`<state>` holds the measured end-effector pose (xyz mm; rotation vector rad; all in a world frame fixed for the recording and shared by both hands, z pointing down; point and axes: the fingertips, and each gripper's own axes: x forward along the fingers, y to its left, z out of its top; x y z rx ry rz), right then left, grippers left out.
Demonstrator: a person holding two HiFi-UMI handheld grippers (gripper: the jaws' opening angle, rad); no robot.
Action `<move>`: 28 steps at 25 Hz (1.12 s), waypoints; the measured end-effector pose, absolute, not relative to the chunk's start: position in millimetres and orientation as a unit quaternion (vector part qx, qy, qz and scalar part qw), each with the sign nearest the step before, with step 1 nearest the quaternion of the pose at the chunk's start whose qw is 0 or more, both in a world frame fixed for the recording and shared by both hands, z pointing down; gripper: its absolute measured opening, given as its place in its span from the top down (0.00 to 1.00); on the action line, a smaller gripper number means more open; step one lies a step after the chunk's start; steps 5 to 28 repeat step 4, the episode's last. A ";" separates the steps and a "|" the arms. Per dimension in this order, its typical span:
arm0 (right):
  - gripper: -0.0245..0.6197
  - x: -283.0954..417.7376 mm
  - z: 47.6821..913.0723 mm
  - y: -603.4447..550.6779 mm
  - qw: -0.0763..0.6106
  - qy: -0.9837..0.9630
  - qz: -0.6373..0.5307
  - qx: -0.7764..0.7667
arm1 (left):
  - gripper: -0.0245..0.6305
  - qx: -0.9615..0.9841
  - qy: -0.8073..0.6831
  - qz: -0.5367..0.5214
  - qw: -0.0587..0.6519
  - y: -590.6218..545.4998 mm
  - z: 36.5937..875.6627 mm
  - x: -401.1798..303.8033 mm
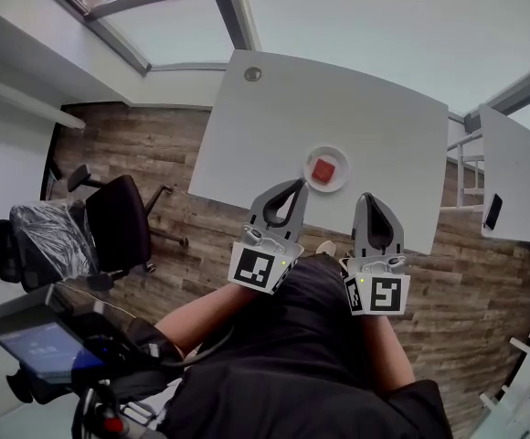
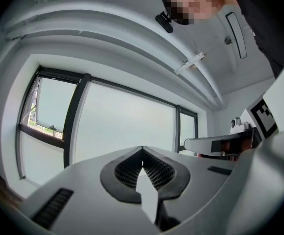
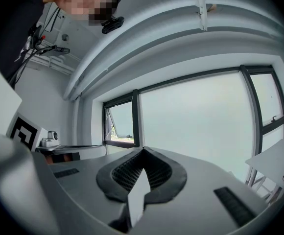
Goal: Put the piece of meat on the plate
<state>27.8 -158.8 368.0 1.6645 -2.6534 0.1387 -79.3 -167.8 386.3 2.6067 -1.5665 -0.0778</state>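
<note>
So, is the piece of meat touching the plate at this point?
Touching. The head view shows the red piece of meat lying in the middle of the white plate, with the rim showing all around it.

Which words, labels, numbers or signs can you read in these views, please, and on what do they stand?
No readable words, brands or numbers in any view.
Square marker on the left gripper: black-and-white pattern, no letters.
Square marker on the right gripper: the same.
Blue screen, lower left: too blurred to read.
</note>
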 end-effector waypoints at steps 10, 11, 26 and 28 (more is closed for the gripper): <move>0.96 9.8 366.3 -150.2 0.007 -0.846 0.040 0.532 | 0.95 0.861 -0.507 -0.023 0.040 -157.9 383.7 -92.3; 0.96 9.8 366.3 -150.2 0.007 -0.846 0.040 0.532 | 0.95 0.861 -0.507 -0.023 0.040 -157.9 383.7 -92.3; 0.96 9.8 366.3 -150.2 0.007 -0.846 0.040 0.532 | 0.95 0.861 -0.507 -0.023 0.040 -157.9 383.7 -92.3; 0.96 9.8 366.3 -150.2 0.007 -0.846 0.040 0.532 | 0.95 0.861 -0.507 -0.023 0.040 -157.9 383.7 -92.3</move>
